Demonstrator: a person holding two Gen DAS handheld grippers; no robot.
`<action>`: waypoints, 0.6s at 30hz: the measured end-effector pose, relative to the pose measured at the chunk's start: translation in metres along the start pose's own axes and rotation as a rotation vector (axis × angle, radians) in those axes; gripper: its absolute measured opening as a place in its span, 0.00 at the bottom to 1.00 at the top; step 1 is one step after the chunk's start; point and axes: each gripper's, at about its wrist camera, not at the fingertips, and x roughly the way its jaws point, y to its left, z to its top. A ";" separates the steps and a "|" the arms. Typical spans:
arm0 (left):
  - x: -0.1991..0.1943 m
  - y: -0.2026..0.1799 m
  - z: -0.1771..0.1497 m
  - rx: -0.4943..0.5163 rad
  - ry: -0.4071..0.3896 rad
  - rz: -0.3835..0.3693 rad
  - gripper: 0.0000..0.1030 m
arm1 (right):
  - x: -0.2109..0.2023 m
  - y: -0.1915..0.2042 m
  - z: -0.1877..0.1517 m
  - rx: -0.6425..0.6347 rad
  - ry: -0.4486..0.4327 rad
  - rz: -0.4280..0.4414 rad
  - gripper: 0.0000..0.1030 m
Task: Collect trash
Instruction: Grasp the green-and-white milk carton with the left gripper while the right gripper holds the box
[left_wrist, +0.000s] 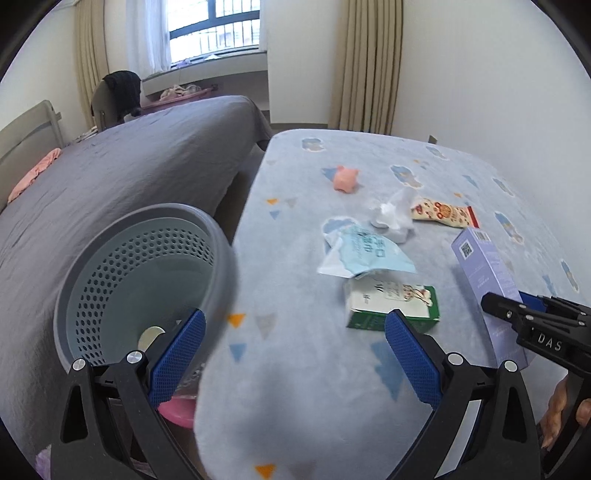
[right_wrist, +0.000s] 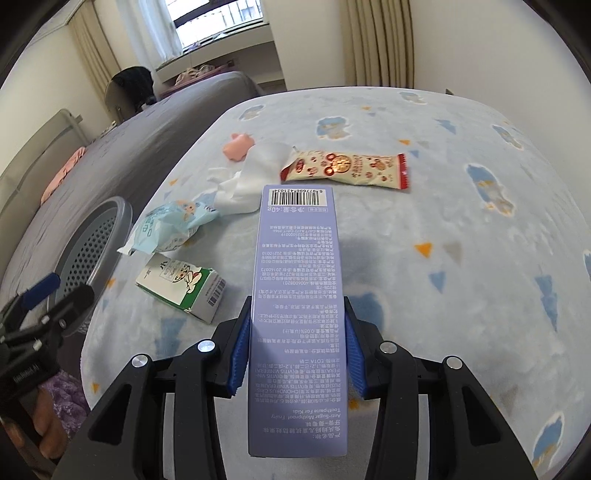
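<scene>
Purple toothpaste box (right_wrist: 297, 295) pinched in the right gripper (right_wrist: 295, 350), headed for the bin

Pads clamp its long sides near the back end, so it sticks out level at 12 o'clock above the blanket (right_wrist: 461, 258). Basket (left_wrist: 147, 280) waits at 9 o'clock off the table edge, probably the drop spot. Left gripper (left_wrist: 295, 354) hovers with jaws wide apart, holding nothing. Milk carton (right_wrist: 181, 284), snack wrapper (right_wrist: 343, 168), tissue (right_wrist: 247, 188) not yet picked up.
</scene>
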 end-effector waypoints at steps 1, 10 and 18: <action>0.001 -0.004 -0.001 0.004 0.003 -0.005 0.93 | -0.003 -0.002 0.000 0.007 -0.007 -0.004 0.42; 0.018 -0.048 -0.007 0.041 0.048 -0.043 0.93 | -0.021 -0.027 0.005 0.069 -0.054 -0.021 0.41; 0.039 -0.067 -0.003 0.026 0.091 -0.088 0.93 | -0.031 -0.043 0.004 0.114 -0.072 -0.003 0.41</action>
